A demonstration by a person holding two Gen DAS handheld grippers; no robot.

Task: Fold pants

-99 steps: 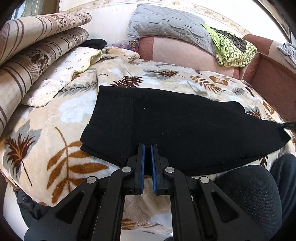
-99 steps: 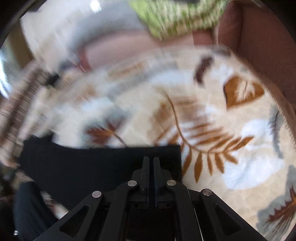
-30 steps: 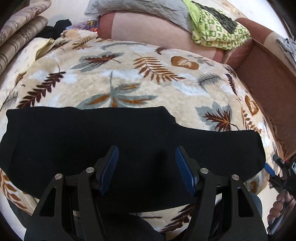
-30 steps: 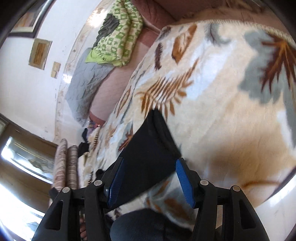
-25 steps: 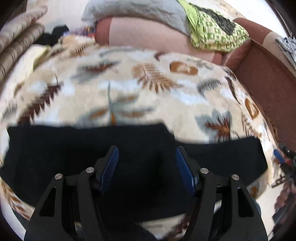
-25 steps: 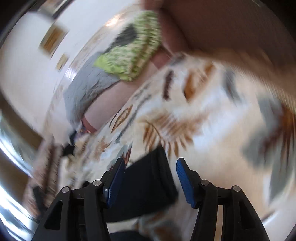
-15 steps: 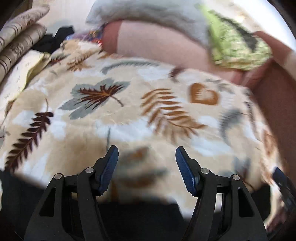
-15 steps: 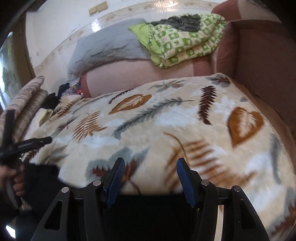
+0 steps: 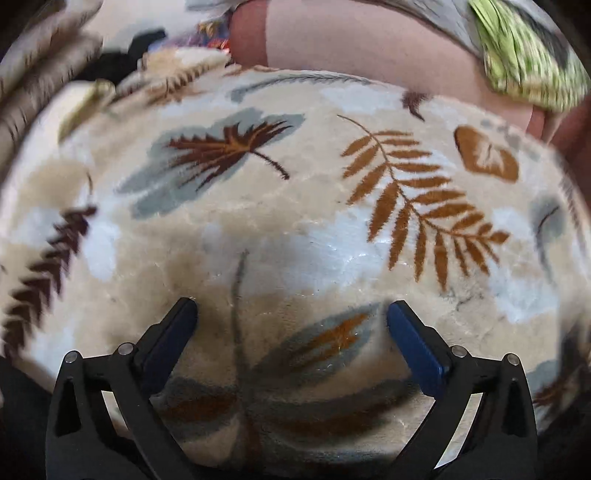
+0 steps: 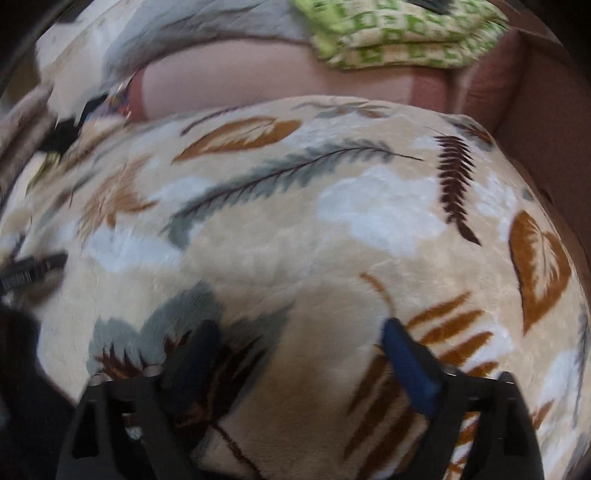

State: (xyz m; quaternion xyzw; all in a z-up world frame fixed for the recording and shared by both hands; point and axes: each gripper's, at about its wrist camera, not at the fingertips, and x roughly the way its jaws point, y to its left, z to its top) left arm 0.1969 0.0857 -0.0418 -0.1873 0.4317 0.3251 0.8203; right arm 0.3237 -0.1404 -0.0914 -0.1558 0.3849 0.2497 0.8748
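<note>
Pants unseen; no legible writing.

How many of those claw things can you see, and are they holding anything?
2. The left claw sits open over the leaf-print blanket, holding nothing. The right claw is also open and empty over that blanket, to the right of the other one.

A cream fleece blanket (image 9: pixel 295 229) printed with brown, rust and grey leaves fills the centre and lower part of both views, covering the bed. Along the top of the frame runs a pinkish-brown sofa back (image 10: pixel 280 77). On it, at the upper right, lies a folded green-and-cream checked cloth (image 10: pixel 402 33), with a grey quilted cushion (image 10: pixel 192 33) just left of it. At the upper left of the left view, blurred striped bolsters (image 9: pixel 40 62) lie stacked.
</note>
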